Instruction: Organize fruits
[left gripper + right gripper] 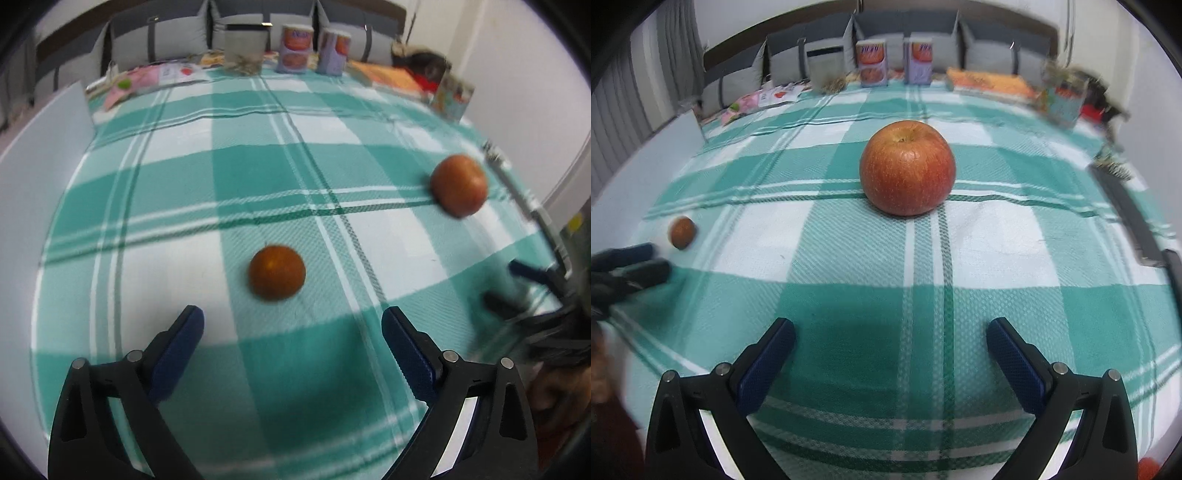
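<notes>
A small dark orange fruit (277,272) lies on the green-and-white checked cloth (258,177), just ahead of my open, empty left gripper (291,323). A larger red apple (459,184) lies to its right. In the right wrist view the apple (907,167) stands upright ahead of my open, empty right gripper (891,334), with a clear gap between them. The small fruit (682,232) shows at the far left, close to the left gripper's fingers (639,264). The right gripper's fingers (517,284) show at the right edge of the left wrist view.
Two printed cartons (872,63) (918,62), a clear container (245,46), an orange book (990,83) and a small colourful box (455,96) line the far edge. Grey cushions (162,37) stand behind. A white board (40,155) lies at the left.
</notes>
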Tool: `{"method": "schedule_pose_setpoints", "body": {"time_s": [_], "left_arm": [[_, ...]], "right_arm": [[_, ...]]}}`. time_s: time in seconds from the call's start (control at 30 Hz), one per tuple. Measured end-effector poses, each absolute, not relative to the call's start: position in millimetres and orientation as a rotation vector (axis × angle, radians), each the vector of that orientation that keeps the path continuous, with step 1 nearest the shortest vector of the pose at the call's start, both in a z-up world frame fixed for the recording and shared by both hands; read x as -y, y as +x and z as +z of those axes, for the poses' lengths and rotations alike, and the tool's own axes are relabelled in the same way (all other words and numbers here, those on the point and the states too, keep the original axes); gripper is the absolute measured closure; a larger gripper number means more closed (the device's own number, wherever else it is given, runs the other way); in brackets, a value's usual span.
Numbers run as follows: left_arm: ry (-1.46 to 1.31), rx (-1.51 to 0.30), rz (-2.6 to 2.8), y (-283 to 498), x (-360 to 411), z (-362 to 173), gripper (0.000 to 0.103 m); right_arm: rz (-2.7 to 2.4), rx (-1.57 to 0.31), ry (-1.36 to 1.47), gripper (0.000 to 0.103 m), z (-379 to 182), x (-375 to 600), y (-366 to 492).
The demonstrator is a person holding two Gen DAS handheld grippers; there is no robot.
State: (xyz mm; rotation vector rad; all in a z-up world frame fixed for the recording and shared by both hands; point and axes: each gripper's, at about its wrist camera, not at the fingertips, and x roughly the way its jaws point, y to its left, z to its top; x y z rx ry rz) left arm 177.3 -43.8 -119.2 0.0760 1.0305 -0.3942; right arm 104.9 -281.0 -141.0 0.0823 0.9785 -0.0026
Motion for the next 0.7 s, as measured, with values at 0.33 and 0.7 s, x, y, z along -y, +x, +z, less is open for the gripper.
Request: {"method": "schedule_pose_setpoints", "body": {"time_s": [0.33,0.7], "left_arm": [[0.124,-1.147,-0.347,216,50,-119,0.072],[0.028,-1.289,-0.347,233,42,-118,0.074]], "right_arm": [[0.118,-1.187,0.082,0.001,-80,311,212],[0.047,-1.45,0.015,0.036,-120,295,266]]}}
